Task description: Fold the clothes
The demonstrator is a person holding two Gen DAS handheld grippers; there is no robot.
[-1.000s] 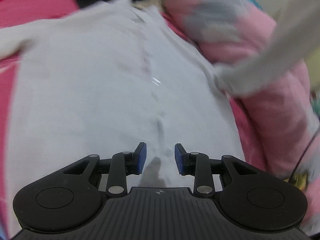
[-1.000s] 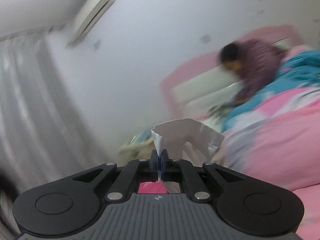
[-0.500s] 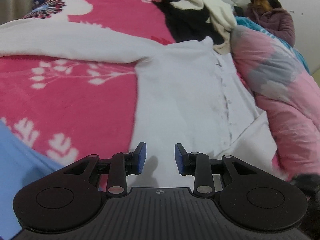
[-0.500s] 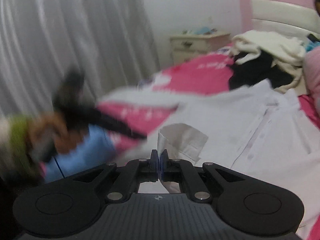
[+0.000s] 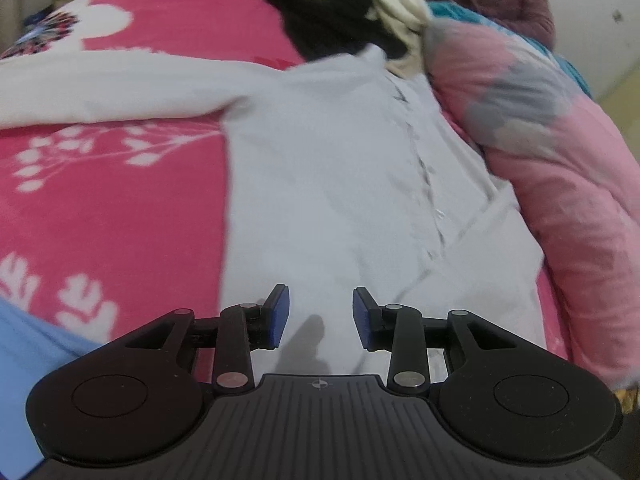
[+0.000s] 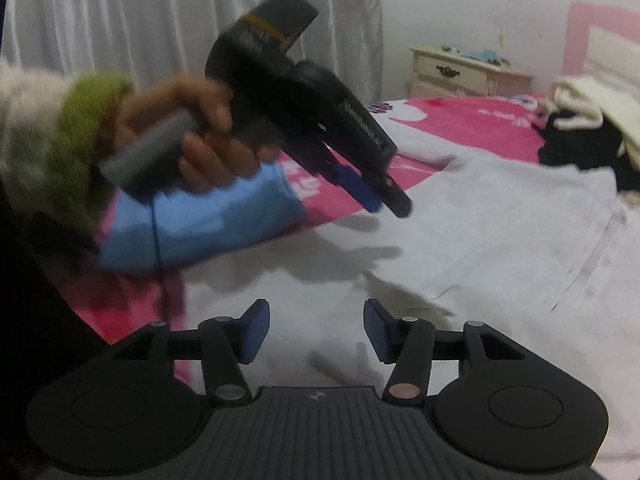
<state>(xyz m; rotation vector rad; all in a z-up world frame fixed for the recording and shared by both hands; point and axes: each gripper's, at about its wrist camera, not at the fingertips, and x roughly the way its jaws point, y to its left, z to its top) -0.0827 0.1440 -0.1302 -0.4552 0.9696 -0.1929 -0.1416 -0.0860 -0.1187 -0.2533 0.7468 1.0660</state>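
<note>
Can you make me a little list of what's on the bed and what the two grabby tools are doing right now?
shirt: white button-up shirt spread flat on the bed, one sleeve stretched out sideways
bed cover: pink blanket with white flowers
left tool: left tool open, above the shirt's bottom edge, holding nothing
right tool: right tool open, over the shirt, holding nothing
clothes pile: black and cream clothes beyond the collar
blue cloth: folded blue cloth beside the shirt
quilt: pink quilt along the shirt's other side
</note>
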